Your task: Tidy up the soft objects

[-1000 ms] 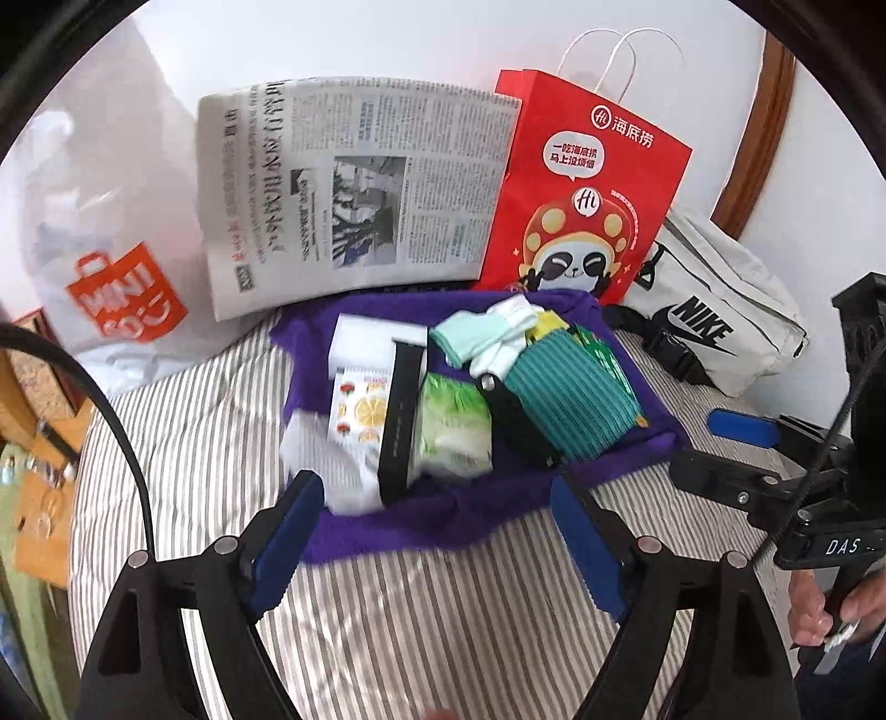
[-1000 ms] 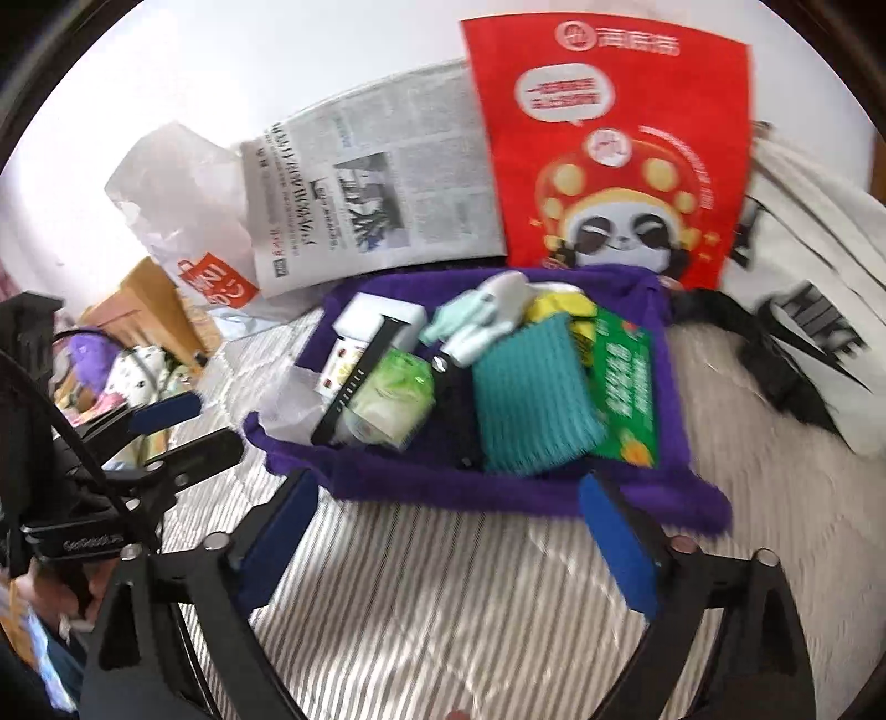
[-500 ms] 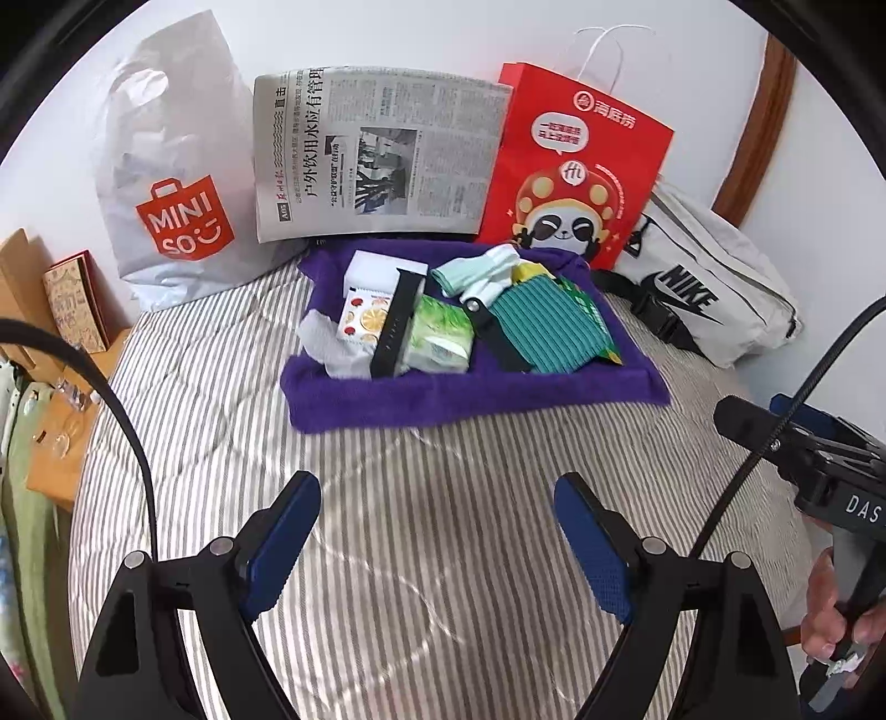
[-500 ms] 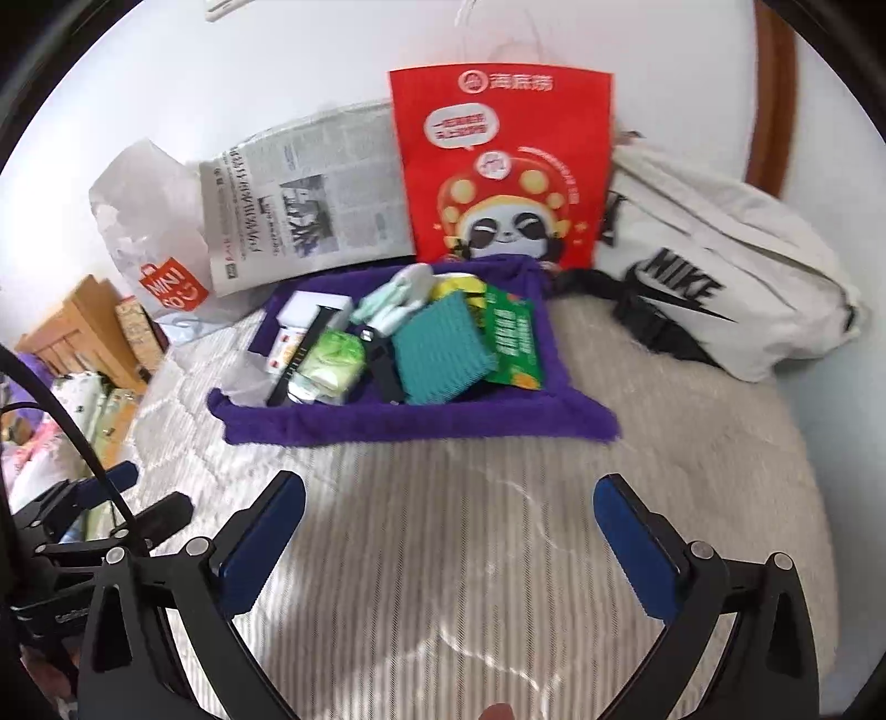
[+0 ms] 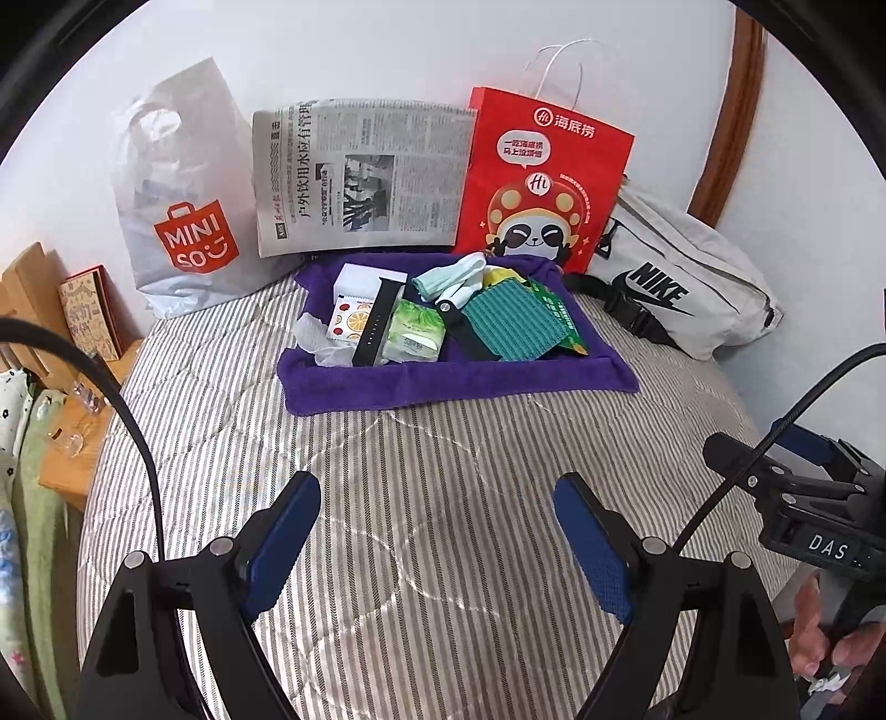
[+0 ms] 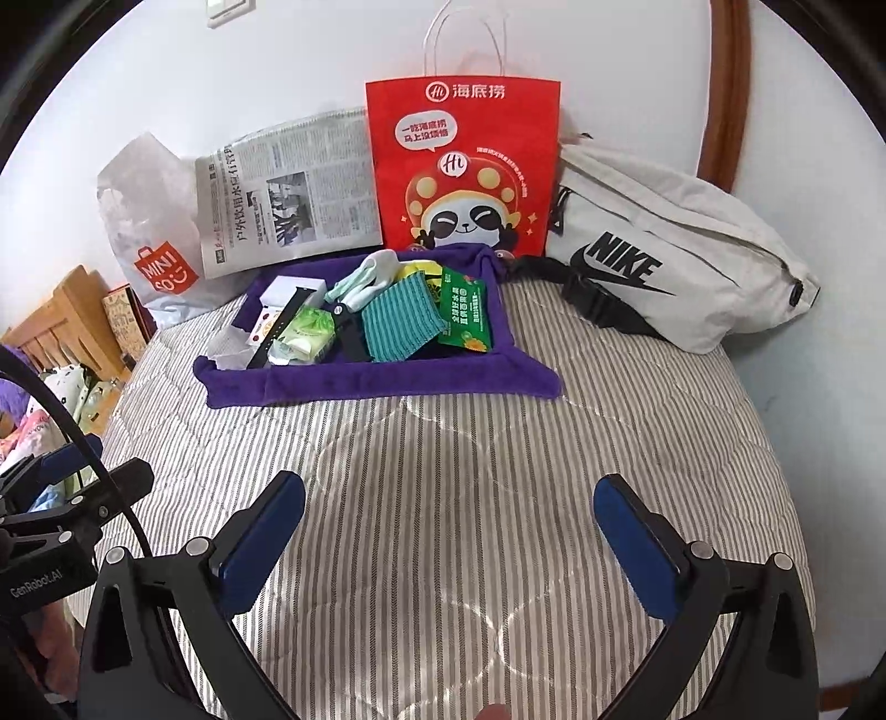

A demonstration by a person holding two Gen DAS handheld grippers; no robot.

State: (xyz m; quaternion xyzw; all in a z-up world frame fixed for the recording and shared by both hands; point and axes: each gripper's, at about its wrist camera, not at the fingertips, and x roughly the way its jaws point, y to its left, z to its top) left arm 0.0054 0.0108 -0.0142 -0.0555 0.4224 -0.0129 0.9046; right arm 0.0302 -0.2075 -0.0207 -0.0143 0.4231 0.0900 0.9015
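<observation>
Purple towel point(image 5: 443, 382) lies flat on the striped bed cover point(image 5: 421, 498), well ahead of both tongs and touching neither. Heaped on it: teal ribbed cloth point(image 5: 512, 329), pale rolled socks point(image 5: 451, 277), green tissue pack point(image 5: 416, 332), black watch strap point(image 5: 376, 324), white box point(image 5: 360, 277), green sachet point(image 6: 465, 315).

Left gripper point(image 5: 437, 529): fingers spread wide, nothing between them, only bedding below. Right gripper point(image 6: 448, 531): fingers spread wider, likewise empty, over bare cover short of the towel's near edge. Each tool shows at the edge of the other's view; a hand point(image 5: 825, 637) grips the right one's handle.

Beyond the towel, propped against the white wall point(image 5: 387, 50): Miniso plastic bag point(image 5: 183, 194) far left, newspaper point(image 5: 360, 177), red paper bag point(image 5: 545, 177), then grey Nike bag point(image 6: 664, 249) lying to the right. Wooden furniture point(image 5: 33, 288) left of the bed; curved brown wood trim point(image 6: 725, 94) at upper right.
</observation>
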